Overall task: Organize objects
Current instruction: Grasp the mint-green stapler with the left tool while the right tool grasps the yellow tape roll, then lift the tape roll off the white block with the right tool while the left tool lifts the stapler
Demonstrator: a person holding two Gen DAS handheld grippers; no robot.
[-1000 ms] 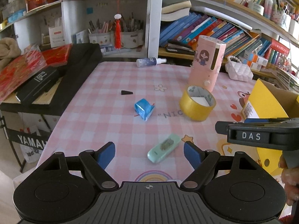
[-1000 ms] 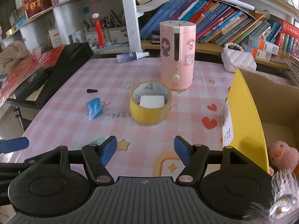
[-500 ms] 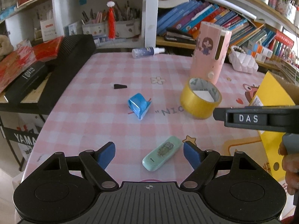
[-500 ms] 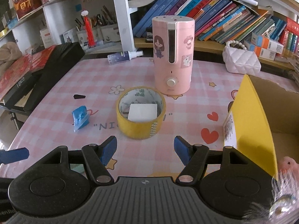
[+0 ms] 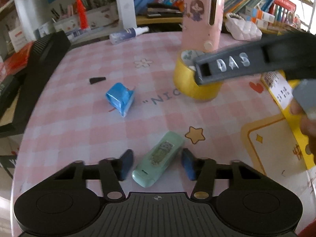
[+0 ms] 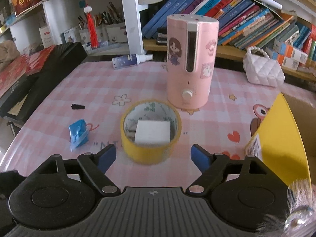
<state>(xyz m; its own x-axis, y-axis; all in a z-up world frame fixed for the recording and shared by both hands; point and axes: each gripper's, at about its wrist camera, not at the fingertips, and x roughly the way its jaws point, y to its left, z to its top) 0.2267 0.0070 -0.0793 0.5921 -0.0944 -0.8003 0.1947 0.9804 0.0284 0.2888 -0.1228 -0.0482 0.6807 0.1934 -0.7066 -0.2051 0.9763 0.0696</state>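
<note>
A mint-green case (image 5: 158, 161) lies on the pink checked table (image 5: 79, 122), and my open left gripper (image 5: 157, 165) has a finger on each side of it. A yellow tape roll (image 6: 151, 133) with a white block (image 6: 153, 132) inside stands just ahead of my open right gripper (image 6: 152, 158); the roll also shows in the left wrist view (image 5: 194, 83), partly hidden by the right gripper's body (image 5: 246, 63). A blue folded packet (image 5: 120, 97) lies to the left, also in the right wrist view (image 6: 79, 134).
A pink humidifier (image 6: 190, 63) stands behind the tape. A yellow cardboard box (image 6: 280, 138) stands at the right. A spray bottle (image 6: 131, 59), a small black wedge (image 6: 78, 107) and a white quilted purse (image 6: 263, 71) lie further off. Black cases (image 6: 45, 77) border the left edge.
Both grippers moved forward and down. The left one now straddles the mint-green case with its fingers closer together. The right one came close to the tape roll.
</note>
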